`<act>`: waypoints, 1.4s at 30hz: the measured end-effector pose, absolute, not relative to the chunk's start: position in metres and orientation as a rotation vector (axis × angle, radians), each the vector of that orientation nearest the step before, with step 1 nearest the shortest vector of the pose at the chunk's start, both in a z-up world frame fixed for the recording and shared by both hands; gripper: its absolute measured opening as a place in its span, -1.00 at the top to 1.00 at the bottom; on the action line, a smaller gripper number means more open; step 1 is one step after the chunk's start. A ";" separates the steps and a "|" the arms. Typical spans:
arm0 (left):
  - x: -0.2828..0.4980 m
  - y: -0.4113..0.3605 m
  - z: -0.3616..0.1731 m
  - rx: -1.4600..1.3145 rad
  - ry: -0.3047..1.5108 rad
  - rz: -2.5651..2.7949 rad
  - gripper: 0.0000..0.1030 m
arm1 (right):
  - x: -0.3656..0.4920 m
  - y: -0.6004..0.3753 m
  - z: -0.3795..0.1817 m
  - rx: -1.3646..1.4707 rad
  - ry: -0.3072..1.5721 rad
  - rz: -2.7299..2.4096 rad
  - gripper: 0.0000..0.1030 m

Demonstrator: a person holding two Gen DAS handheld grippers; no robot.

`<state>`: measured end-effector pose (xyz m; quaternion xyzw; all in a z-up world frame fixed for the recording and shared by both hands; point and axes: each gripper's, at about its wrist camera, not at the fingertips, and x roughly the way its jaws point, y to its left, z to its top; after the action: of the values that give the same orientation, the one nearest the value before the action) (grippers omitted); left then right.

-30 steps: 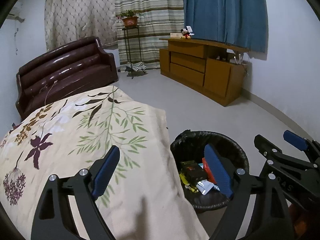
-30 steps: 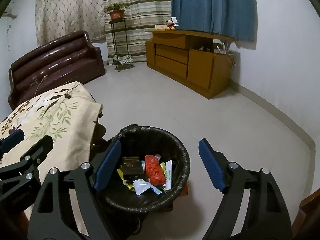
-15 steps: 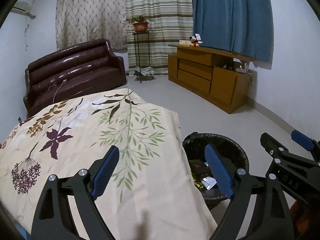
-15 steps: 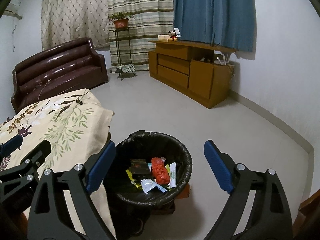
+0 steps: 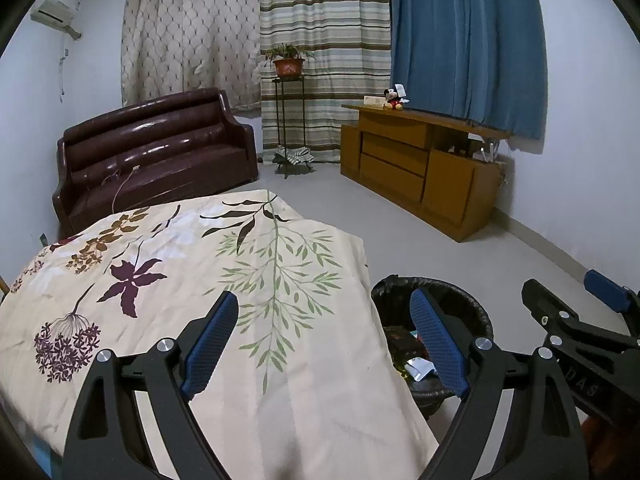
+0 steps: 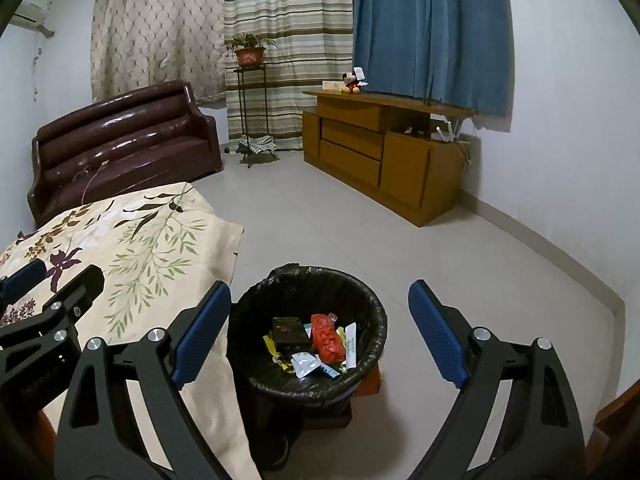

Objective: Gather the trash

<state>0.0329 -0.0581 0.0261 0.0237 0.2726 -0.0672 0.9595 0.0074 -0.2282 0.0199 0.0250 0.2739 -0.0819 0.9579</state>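
**Both grippers empty above a bin that sits close to the cloth**

While the round bin lined with a black plastic bag (image 6: 307,334) holds the collected trash at lower centre of the right wrist view, a dark box (image 6: 289,330), a red crinkled packet (image 6: 328,338) and pale wrappers lie inside it. The right gripper (image 6: 318,334), whose jaws have just been opening, stands spread wide with nothing between its blue pads. The left gripper (image 5: 324,340) is likewise spread and empty, over the cream floral cloth (image 5: 160,264) at lower left.

Risks seem modest. The cloth's hanging edge lies just beside the bin's rim, so a low sweep by either gripper could snag it and tip the bin. The bin appears to rest on a small reddish block, which may make it easier to topple. No loose trash shows on the grey floor (image 6: 360,232).
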 end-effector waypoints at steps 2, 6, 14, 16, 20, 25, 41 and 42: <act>0.032 -0.057 0.026 0.046 0.552 -0.137 -0.65 | 0.005 -0.226 0.022 0.047 0.548 -0.167 -0.71; 0.032 -0.057 0.026 0.047 0.552 -0.136 -0.65 | 0.003 -0.224 0.023 0.044 0.544 -0.168 -0.71; 0.032 -0.057 0.025 0.048 0.551 -0.137 -0.65 | 0.002 -0.224 0.022 0.043 0.544 -0.169 -0.71; 0.032 -0.057 0.025 0.047 0.551 -0.137 -0.65 | 0.002 -0.224 0.023 0.044 0.544 -0.169 -0.71; 0.031 -0.057 0.025 0.048 0.552 -0.137 -0.65 | 0.002 -0.224 0.022 0.043 0.544 -0.168 -0.71; 0.029 -0.056 0.026 0.047 0.551 -0.141 -0.65 | 0.002 -0.224 0.023 0.044 0.543 -0.169 -0.71; 0.026 -0.057 0.027 0.047 0.556 -0.144 -0.65 | 0.001 -0.224 0.023 0.044 0.542 -0.171 -0.71; 0.025 -0.057 0.027 0.047 0.556 -0.144 -0.65 | 0.001 -0.223 0.023 0.045 0.542 -0.170 -0.71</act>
<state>0.0253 -0.0571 0.0267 0.0233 0.2740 -0.0709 0.9588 0.0013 -0.2233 0.0228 0.0220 0.2674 -0.0841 0.9597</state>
